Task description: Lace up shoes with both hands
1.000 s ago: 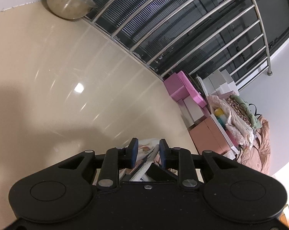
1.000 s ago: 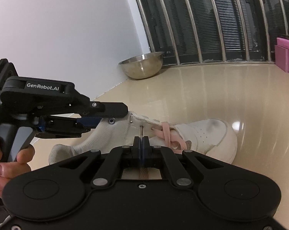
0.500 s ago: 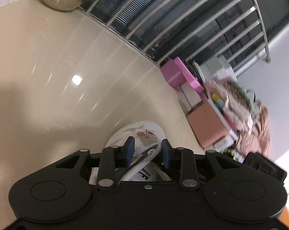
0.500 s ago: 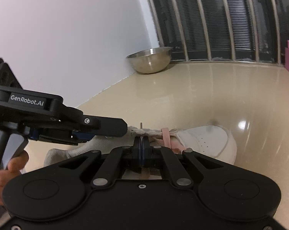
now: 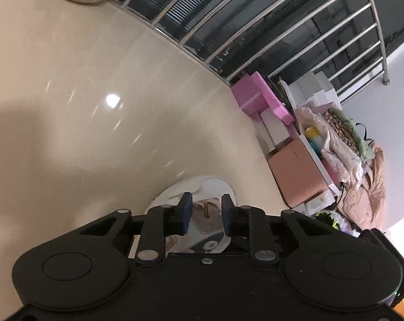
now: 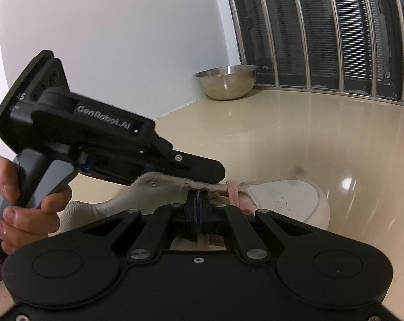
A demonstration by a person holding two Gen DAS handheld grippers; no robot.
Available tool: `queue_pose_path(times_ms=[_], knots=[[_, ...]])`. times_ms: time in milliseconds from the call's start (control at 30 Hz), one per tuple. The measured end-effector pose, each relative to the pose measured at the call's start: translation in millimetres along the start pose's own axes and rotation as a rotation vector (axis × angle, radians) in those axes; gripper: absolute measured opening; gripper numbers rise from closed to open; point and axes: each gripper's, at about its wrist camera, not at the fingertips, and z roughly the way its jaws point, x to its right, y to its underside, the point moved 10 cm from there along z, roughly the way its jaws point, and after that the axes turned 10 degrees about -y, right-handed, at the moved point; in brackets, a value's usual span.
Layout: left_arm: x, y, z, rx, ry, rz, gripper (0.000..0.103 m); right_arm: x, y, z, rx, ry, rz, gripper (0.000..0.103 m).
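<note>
A white shoe (image 6: 287,200) lies on the cream floor with its toe to the right; a pink lace (image 6: 232,191) crosses its throat. My right gripper (image 6: 199,200) is shut on a strip of that pink lace just in front of the shoe's eyelet edge. A hand (image 6: 22,200) holds my left gripper (image 6: 215,172), which reaches in from the left and lies along the shoe's upper edge. In the left wrist view my left gripper (image 5: 206,210) hangs over the shoe (image 5: 202,184); its jaws are closing, and only the shoe's tongue shows below the gap, with no pad pressing on anything.
A steel bowl (image 6: 226,85) stands in the corner by the white wall, under a metal railing (image 6: 335,40). Pink boxes (image 5: 260,99), a cardboard box (image 5: 295,176) and piled cloth line the floor's right side.
My left gripper has slid forward over the shoe, so the toe now shows beyond its pads. The white flap that sat between those pads is gone. The right gripper stays shut on the lace.
</note>
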Motion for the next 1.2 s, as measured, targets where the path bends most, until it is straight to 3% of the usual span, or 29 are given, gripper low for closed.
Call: queue_pose_path(times_ms=[67, 100, 167, 333, 400, 467, 533, 633, 667, 767, 867, 967, 1067, 1167, 1200], knots=[[-1.4, 1.4, -1.2, 0.004, -0.003, -0.012, 0.022, 0.1, -0.4, -0.2, 0.000, 0.001, 0.005, 0.000], [-4.3, 0.4, -2.2, 0.013, 0.004, -0.037, 0.009, 0.4, -0.6, -0.7, 0.002, 0.004, 0.010, 0.000], [-9.8, -1.3, -4.0, 0.030, 0.018, -0.084, 0.001, 1.5, -0.5, -2.2, 0.010, 0.013, 0.023, 0.001], [-7.7, 0.9, -5.8, 0.045, 0.022, -0.081, 0.001, 1.7, -1.9, -13.9, 0.040, 0.058, 0.033, 0.006], [-8.9, -2.5, -9.5, 0.063, 0.021, -0.088, 0.001, 3.5, -6.4, -33.1, 0.081, 0.125, 0.024, 0.033], [-11.5, -5.6, -12.8, 0.072, 0.024, -0.095, 0.001, 10.1, -7.1, -63.4, 0.133, 0.174, 0.037, 0.043], [-11.7, -6.5, -14.3, 0.077, 0.025, -0.084, 0.001, 8.5, -1.1, -88.9, 0.159, 0.175, 0.091, 0.043], [-10.4, -5.5, -19.9, 0.100, 0.007, -0.069, 0.001, -12.5, 16.5, -96.2, 0.131, 0.090, 0.147, 0.038], [-11.2, -5.0, -22.8, 0.110, -0.002, -0.067, 0.001, -16.5, 21.9, -91.5, 0.103, 0.101, 0.146, 0.033], [-14.5, -2.9, -31.3, 0.136, -0.032, -0.054, 0.001, -15.9, 25.0, -76.5, 0.069, 0.177, 0.138, 0.034], [-18.5, 1.1, -42.6, 0.162, -0.055, -0.051, 0.001, -16.0, 17.1, -64.1, 0.063, 0.151, 0.141, 0.039], [-23.5, 5.3, -55.8, 0.177, -0.062, -0.059, 0.000, -11.3, 19.0, -58.7, -0.003, 0.124, 0.091, 0.025], [-22.6, 17.8, -68.1, 0.173, -0.055, -0.045, 0.000, 2.9, 13.6, -73.9, -0.076, 0.150, 0.013, 0.015], [-20.6, 35.2, -69.5, 0.152, -0.058, -0.008, 0.000, 26.9, 6.4, -90.1, -0.098, 0.247, -0.049, 0.018], [-16.7, 38.3, -69.2, 0.149, -0.053, 0.016, 0.000, 30.1, 2.2, -97.8, -0.078, 0.242, -0.044, 0.018]])
